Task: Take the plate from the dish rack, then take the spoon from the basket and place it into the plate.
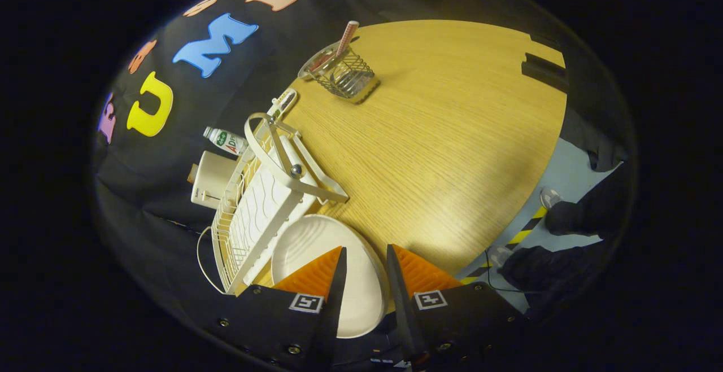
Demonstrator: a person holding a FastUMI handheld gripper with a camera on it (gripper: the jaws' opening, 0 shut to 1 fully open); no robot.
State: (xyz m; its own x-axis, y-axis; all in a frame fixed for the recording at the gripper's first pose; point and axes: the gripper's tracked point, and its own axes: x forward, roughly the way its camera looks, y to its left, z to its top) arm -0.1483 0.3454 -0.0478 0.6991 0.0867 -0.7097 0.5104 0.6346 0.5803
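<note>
The white plate (308,248) sits right beside the dish rack (257,208), at the near end of the wooden table (440,135). My gripper (365,248) is shut on the plate's rim: one finger lies over the plate's inside, the other against its outer edge, and the rim fills the narrow gap. The white wire rack has a hooped handle and holds a white ribbed tray. Far beyond the fingers, a wire basket (345,78) stands at the table's far end. The spoon's pink handle (347,37) sticks up out of it.
A small bottle (226,141) and a cream box (212,183) lie behind the rack against the black cloth. To the right of the table's edge are a pale floor with yellow-black tape (525,231) and a person's dark shoes (565,217). A dark slot (543,70) marks the table's far corner.
</note>
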